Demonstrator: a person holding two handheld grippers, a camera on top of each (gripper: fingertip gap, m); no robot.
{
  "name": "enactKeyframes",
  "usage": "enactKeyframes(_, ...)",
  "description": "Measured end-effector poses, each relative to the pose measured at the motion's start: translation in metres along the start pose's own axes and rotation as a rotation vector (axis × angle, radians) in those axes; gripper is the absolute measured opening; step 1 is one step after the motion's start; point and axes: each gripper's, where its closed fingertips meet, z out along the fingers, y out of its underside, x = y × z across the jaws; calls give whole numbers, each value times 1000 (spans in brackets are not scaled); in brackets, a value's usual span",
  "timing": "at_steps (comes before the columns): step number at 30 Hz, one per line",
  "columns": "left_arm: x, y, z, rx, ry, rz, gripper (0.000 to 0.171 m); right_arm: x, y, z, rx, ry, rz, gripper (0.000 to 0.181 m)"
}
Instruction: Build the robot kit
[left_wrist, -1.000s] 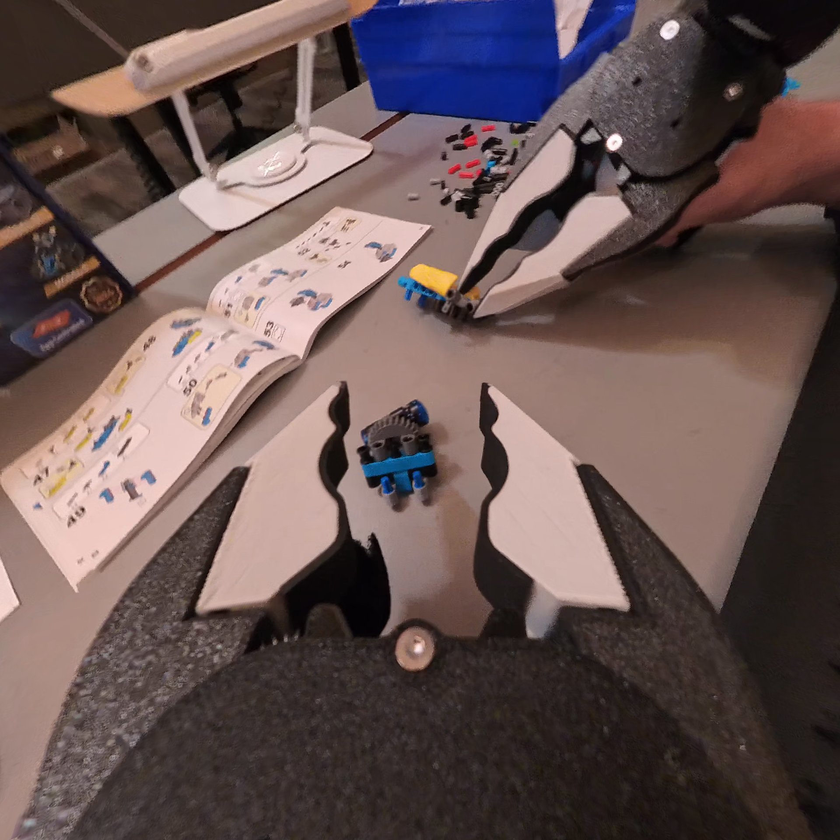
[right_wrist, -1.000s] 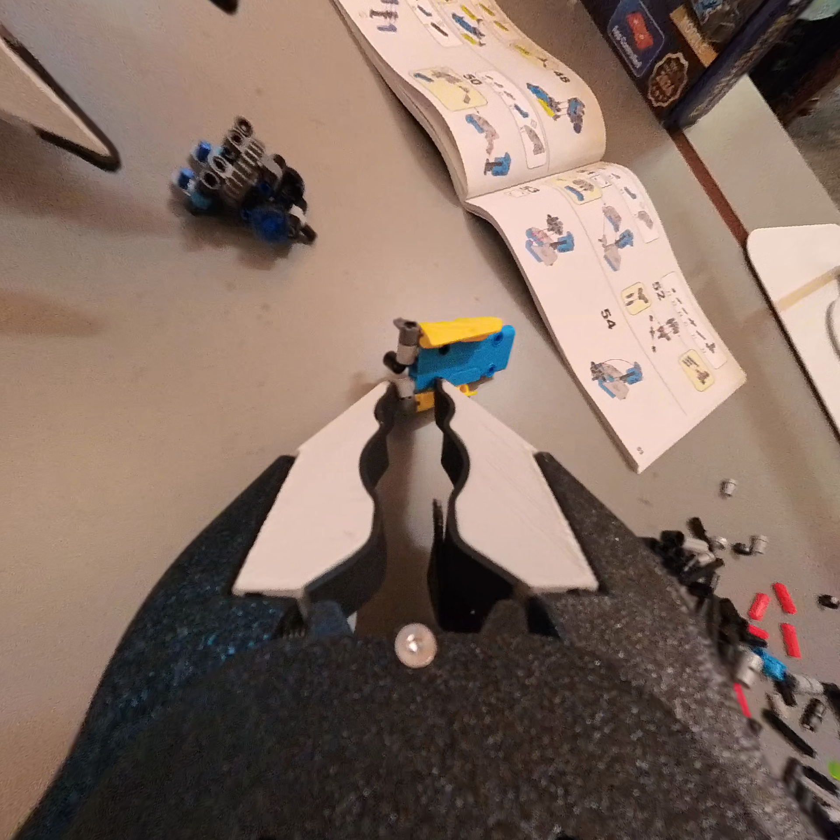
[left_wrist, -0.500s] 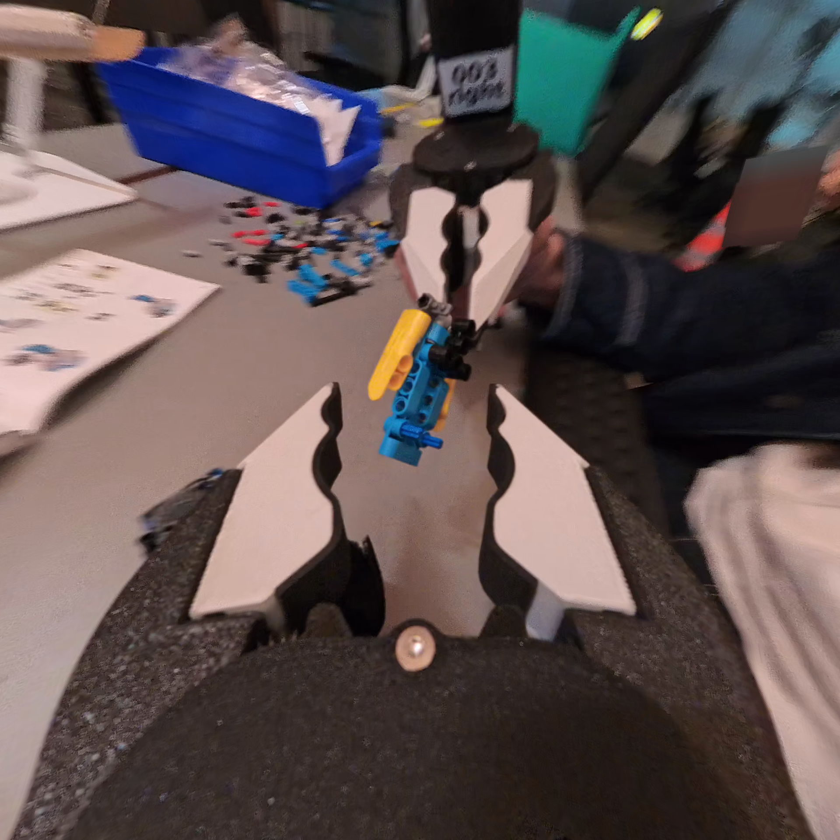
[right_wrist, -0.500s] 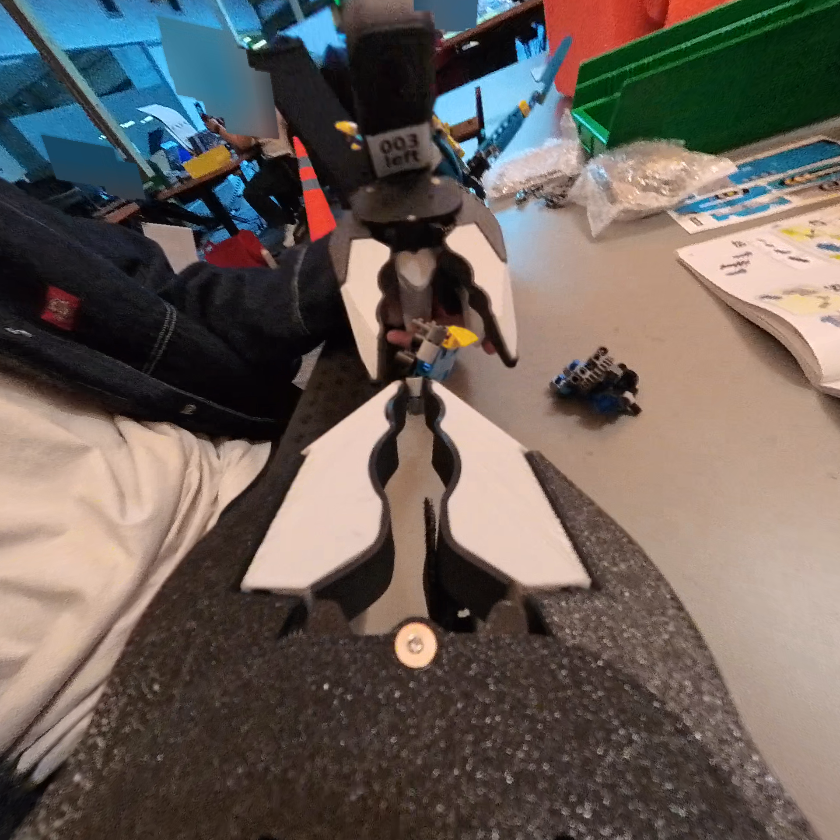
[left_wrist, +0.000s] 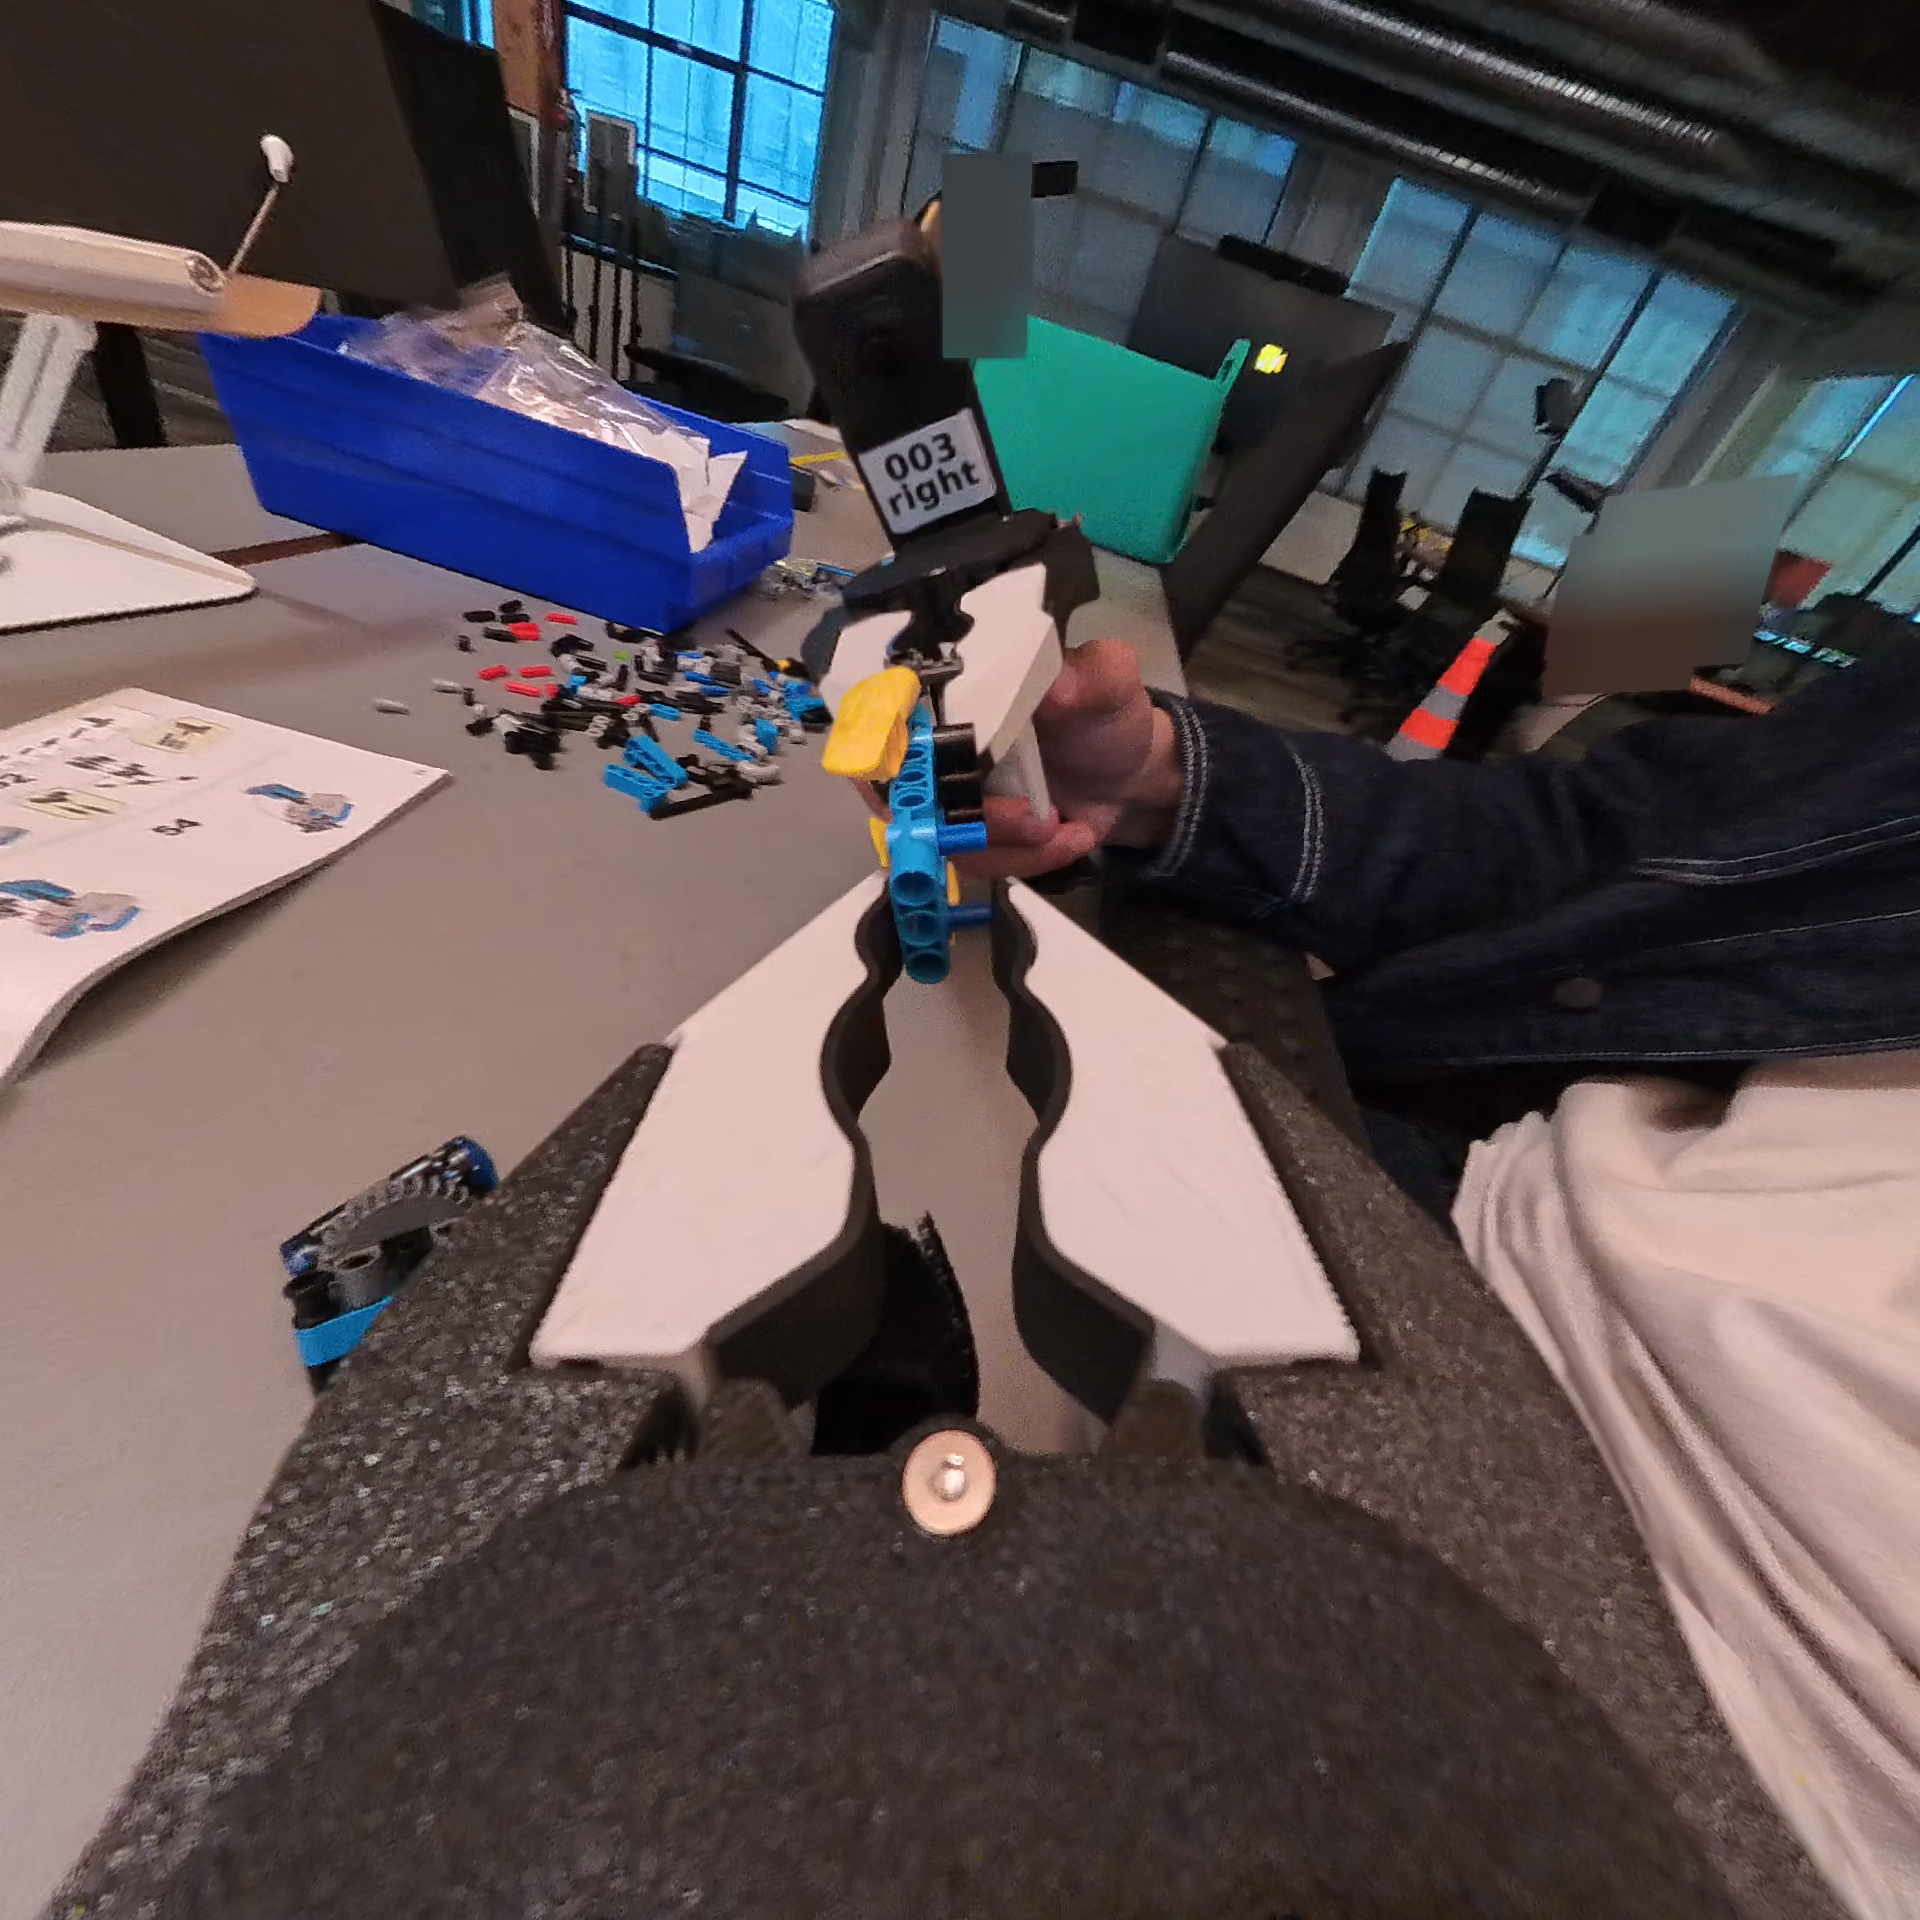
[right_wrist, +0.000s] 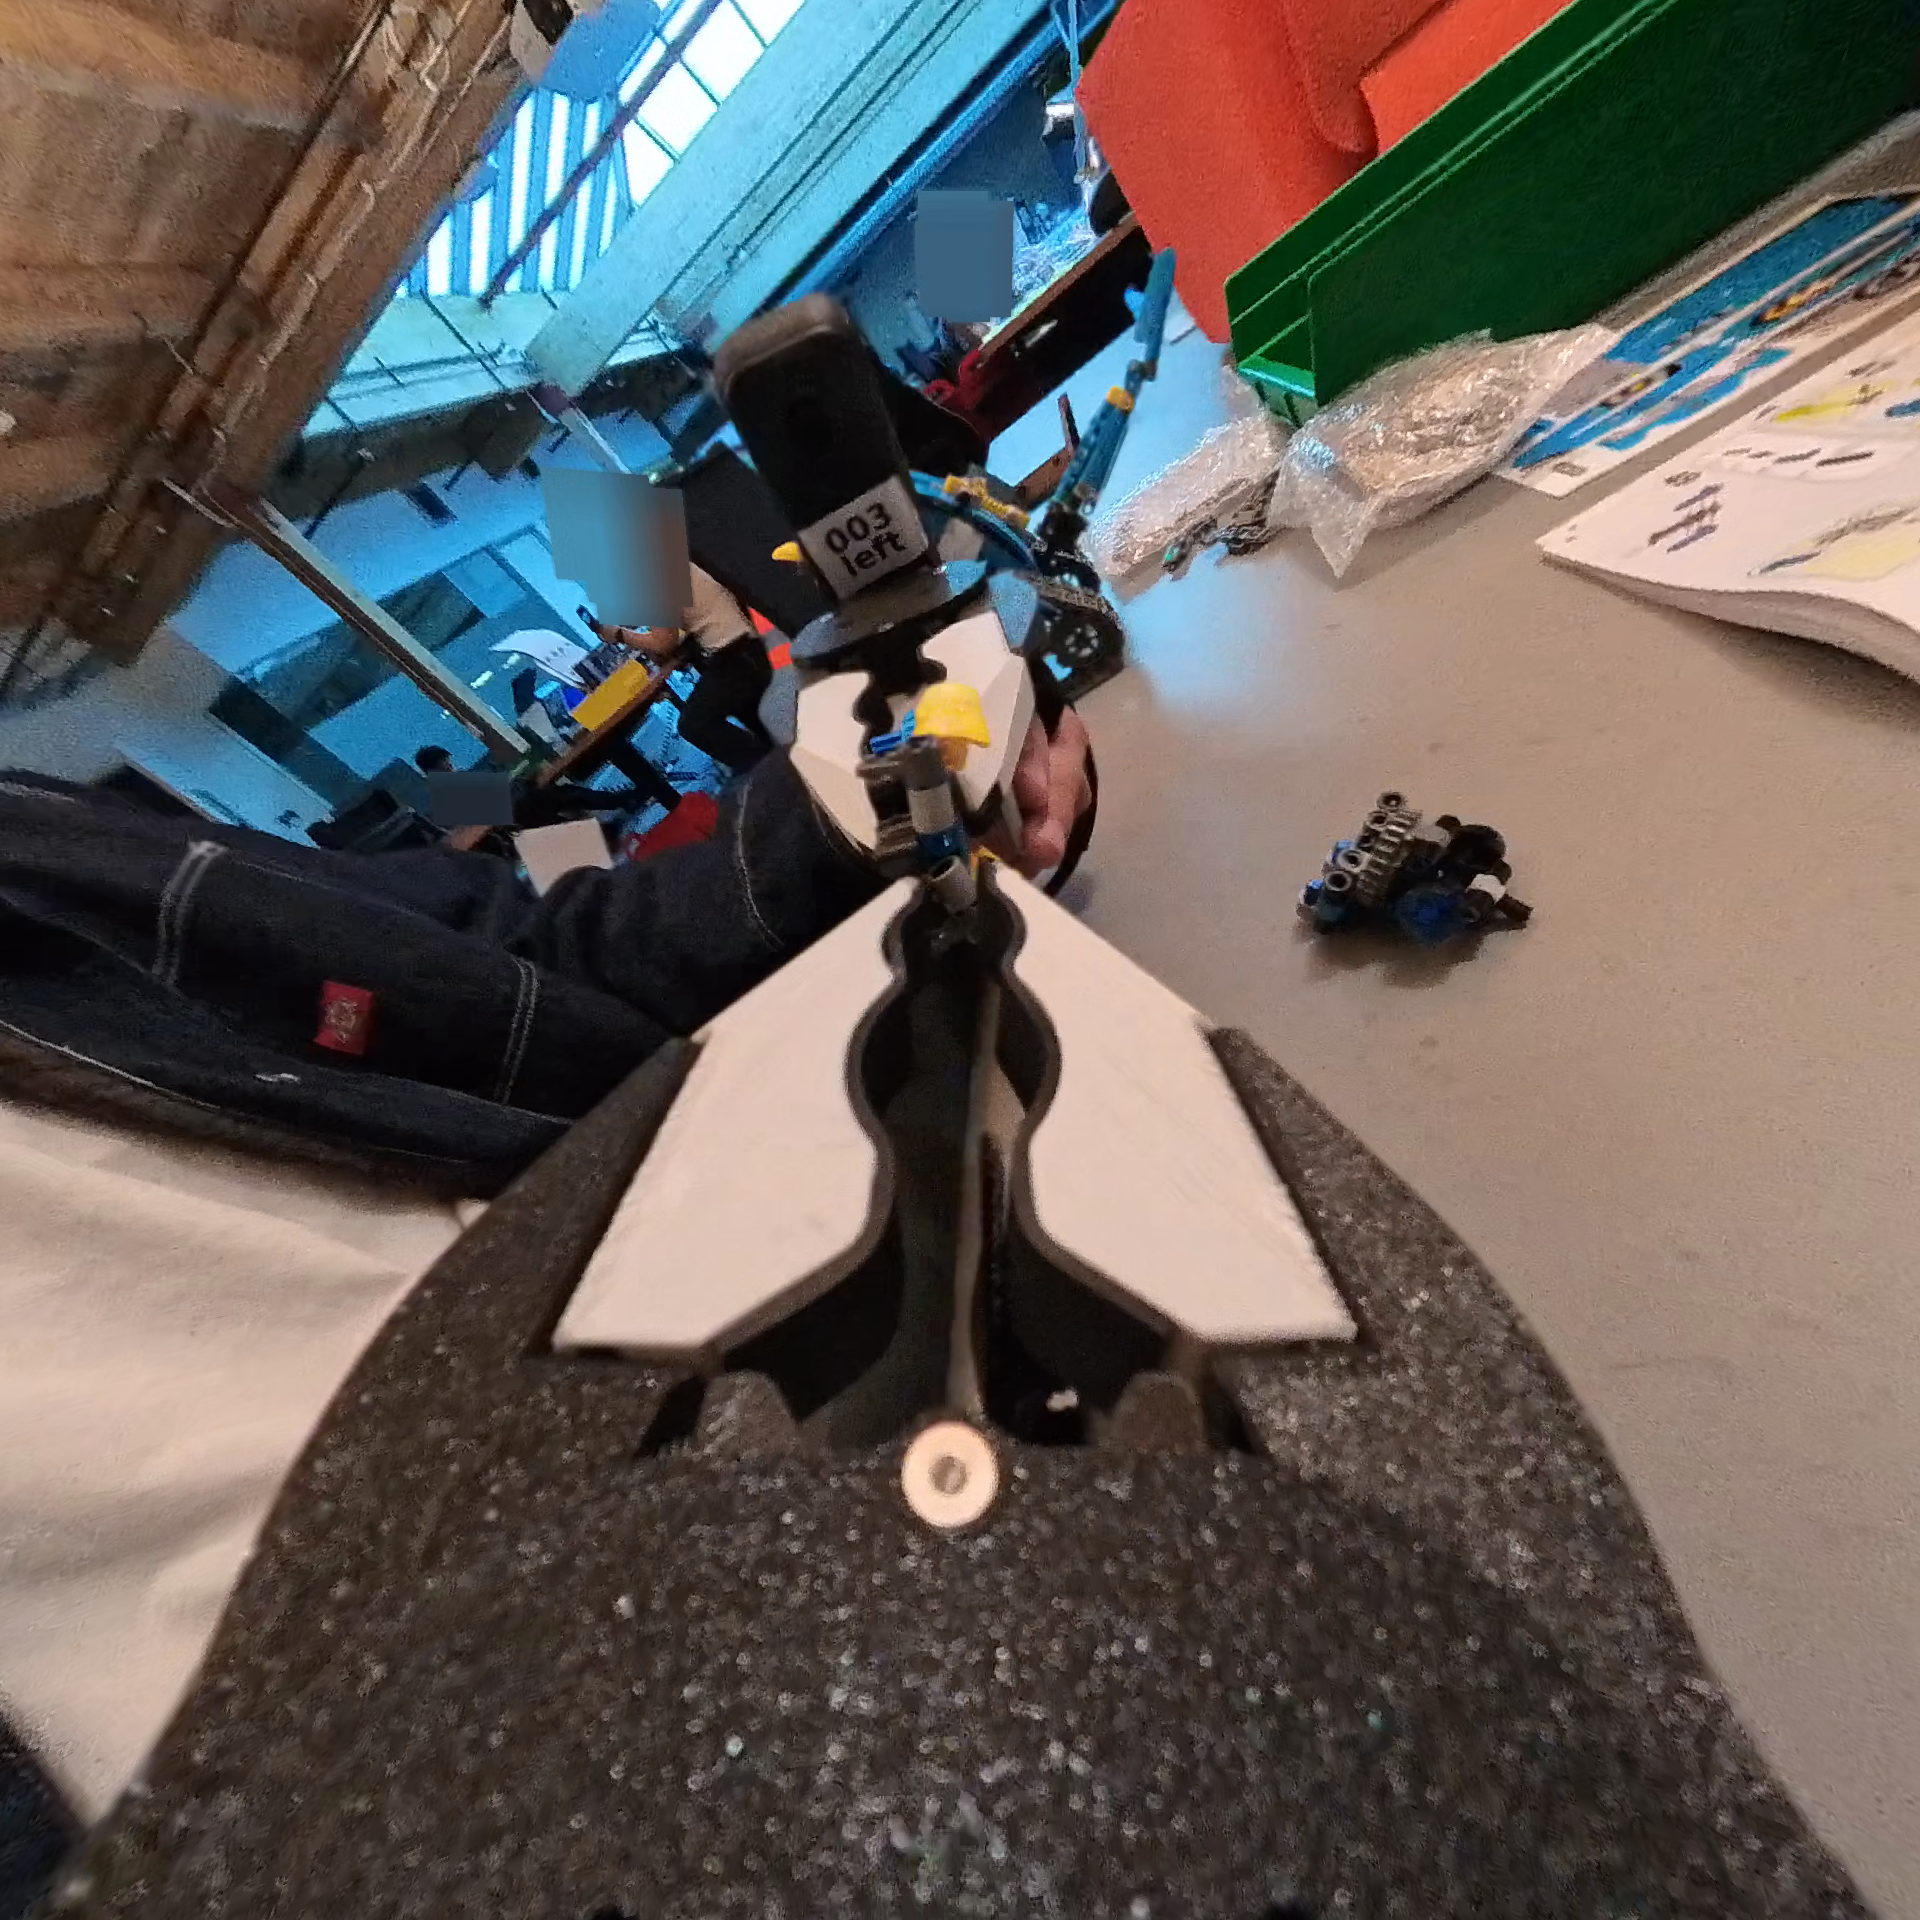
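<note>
Above the grey table's (left_wrist: 582, 966) near edge, both grippers meet tip to tip on one blue-and-yellow brick assembly (left_wrist: 920, 831). Left gripper (left_wrist: 928, 914) fingers nearly closed, pinching its blue lower end. Right gripper (right_wrist: 951, 902) fingers closed to a narrow gap, clamping the grey pin end of the same piece. Gear-and-blue sub-build (right_wrist: 1408, 881) lies on the table, well apart. Loose parts pile (left_wrist: 634, 696) sits before blue bin (left_wrist: 488, 478); open instruction booklet (left_wrist: 156, 810) toward the left edge.
</note>
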Motion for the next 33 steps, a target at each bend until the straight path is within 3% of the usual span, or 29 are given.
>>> enactKeyframes(3, -5, -1, 1, 3, -56, 56, 16, 5, -4, -1, 52, -29, 131, 8)
enactKeyframes(5, -6, -2, -1, 10, -40, -3, 16, 7, -4, 0, 55, -41, 158, 9)
enactKeyframes(9, 0, -20, -11, 126, 114, -252, 15, -8, -20, -4, 127, -15, -78, 26)
enactKeyframes(15, 8, -30, -19, 201, 276, -439, 15, -31, -24, 4, 177, -1, -336, 37)
enactKeyframes(22, 9, -27, -11, 187, 253, -424, 15, -24, -23, 12, 155, 84, -351, 17)
enactKeyframes(25, 7, -22, -6, 160, 204, -382, 18, -21, -22, 9, 140, 61, -278, 16)
enactKeyframes(29, 5, -30, -10, 195, 192, -374, 48, -29, -13, 9, 92, -7, -273, 15)
enactKeyframes(33, 10, -38, -17, 238, 255, -403, 42, -40, 3, 16, 7, -75, -285, 15)
